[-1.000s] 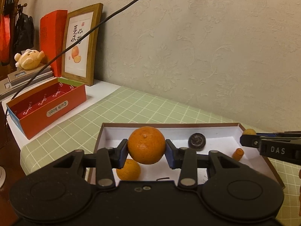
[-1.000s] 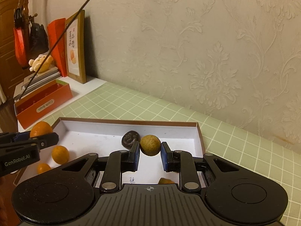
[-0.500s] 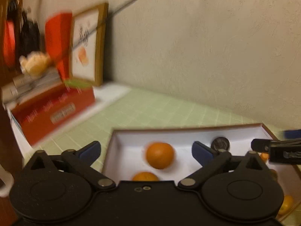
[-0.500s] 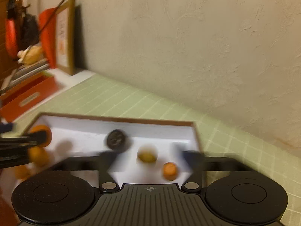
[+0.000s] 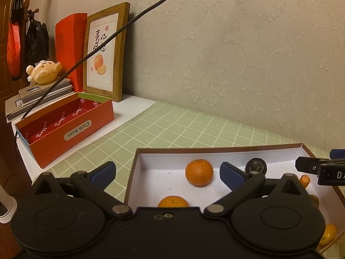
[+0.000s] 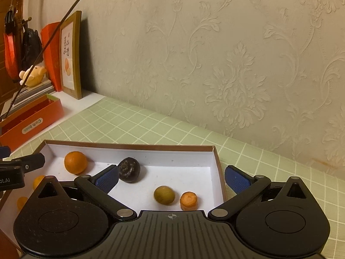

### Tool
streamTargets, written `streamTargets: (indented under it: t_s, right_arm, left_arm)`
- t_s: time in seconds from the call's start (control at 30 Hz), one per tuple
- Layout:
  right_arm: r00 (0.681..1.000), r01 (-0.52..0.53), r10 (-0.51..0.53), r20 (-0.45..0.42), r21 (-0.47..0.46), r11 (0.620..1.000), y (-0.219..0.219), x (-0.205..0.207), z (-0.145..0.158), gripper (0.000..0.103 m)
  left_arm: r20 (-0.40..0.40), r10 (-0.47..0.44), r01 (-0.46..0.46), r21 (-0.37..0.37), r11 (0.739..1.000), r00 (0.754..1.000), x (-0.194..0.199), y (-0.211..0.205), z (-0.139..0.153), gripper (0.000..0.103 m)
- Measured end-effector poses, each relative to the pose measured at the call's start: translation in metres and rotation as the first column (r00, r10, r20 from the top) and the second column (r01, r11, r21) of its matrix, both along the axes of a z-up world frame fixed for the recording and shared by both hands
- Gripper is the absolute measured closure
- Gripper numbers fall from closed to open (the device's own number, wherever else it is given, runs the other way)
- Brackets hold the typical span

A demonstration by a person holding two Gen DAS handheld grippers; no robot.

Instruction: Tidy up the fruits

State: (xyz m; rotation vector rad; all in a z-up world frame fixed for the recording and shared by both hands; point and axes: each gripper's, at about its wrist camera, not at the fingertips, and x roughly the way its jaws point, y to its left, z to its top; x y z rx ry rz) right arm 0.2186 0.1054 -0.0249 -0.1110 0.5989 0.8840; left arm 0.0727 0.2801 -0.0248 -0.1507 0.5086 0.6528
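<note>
in the white box (image 6: 213,159): 4 oranges (image 6: 75,162), 1 dark fruit (image 6: 129,169), 1 yellow-green fruit (image 6: 164,195), 1 carrot piece (image 6: 188,200).

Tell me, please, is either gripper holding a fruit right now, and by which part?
Nothing is held. The left gripper and right gripper are both open; the orange and the yellowish fruit lie free in the box.

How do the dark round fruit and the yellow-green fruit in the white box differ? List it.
The dark fruit is near black, the yellow-green fruit dull olive. The dark fruit looks larger. It lies farther back beside the right gripper's left pad; the yellow-green fruit lies nearer, beside a carrot piece. Both rest loose in the white box.
</note>
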Motion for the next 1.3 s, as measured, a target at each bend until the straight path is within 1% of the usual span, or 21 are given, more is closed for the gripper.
streamTargets:
  t_s: [0.37, 0.6, 0.73, 0.87, 0.93, 1.0, 1.13, 1.3]
  right_arm:
    - [1.000, 0.000, 0.000, 0.005, -0.001, 1.000, 0.000, -0.002, 0.001, 0.000]
    - [1.000, -0.001, 0.001, 0.005, 0.000, 1.000, -0.002, -0.004, 0.003, 0.000]
    - [1.000, -0.008, 0.008, 0.008, 0.000, 1.000, -0.004, -0.008, 0.009, 0.000]
    - [1.000, -0.005, 0.005, 0.022, 0.009, 1.000, -0.014, -0.019, 0.026, 0.000]
    - [0.999, -0.005, 0.005, 0.032, 0.007, 1.000, -0.024, -0.027, 0.039, 0.000]
    - [0.999, -0.009, 0.009, 0.036, 0.011, 1.000, -0.038, -0.038, 0.054, 0.000]
    - [0.996, -0.025, 0.021, 0.081, 0.044, 0.999, -0.082, -0.072, 0.087, 0.000]
    - [0.990, -0.028, 0.018, 0.140, 0.068, 0.997, -0.141, -0.123, 0.116, 0.000]
  left_arm:
    - [-0.008, -0.001, 0.001, -0.002, 1.000, 1.000, 0.002, 0.000, -0.001, 0.006]
    - [0.000, 0.007, -0.007, -0.007, 1.000, 1.000, -0.001, 0.001, 0.000, 0.006]
    - [0.009, 0.011, -0.011, -0.012, 1.000, 1.000, -0.007, -0.001, 0.005, 0.006]
    - [0.022, -0.007, 0.006, 0.011, 1.000, 1.000, -0.016, -0.014, 0.023, 0.006]
    - [0.010, -0.035, 0.034, 0.041, 0.999, 0.999, -0.023, -0.025, 0.036, 0.006]
    - [0.017, -0.057, 0.056, 0.072, 0.996, 0.998, -0.037, -0.039, 0.049, 0.006]
    - [0.053, -0.091, 0.087, 0.070, 0.994, 0.994, -0.070, -0.068, 0.072, 0.006]
    - [0.110, -0.122, 0.114, 0.082, 0.990, 0.986, -0.112, -0.115, 0.086, 0.006]
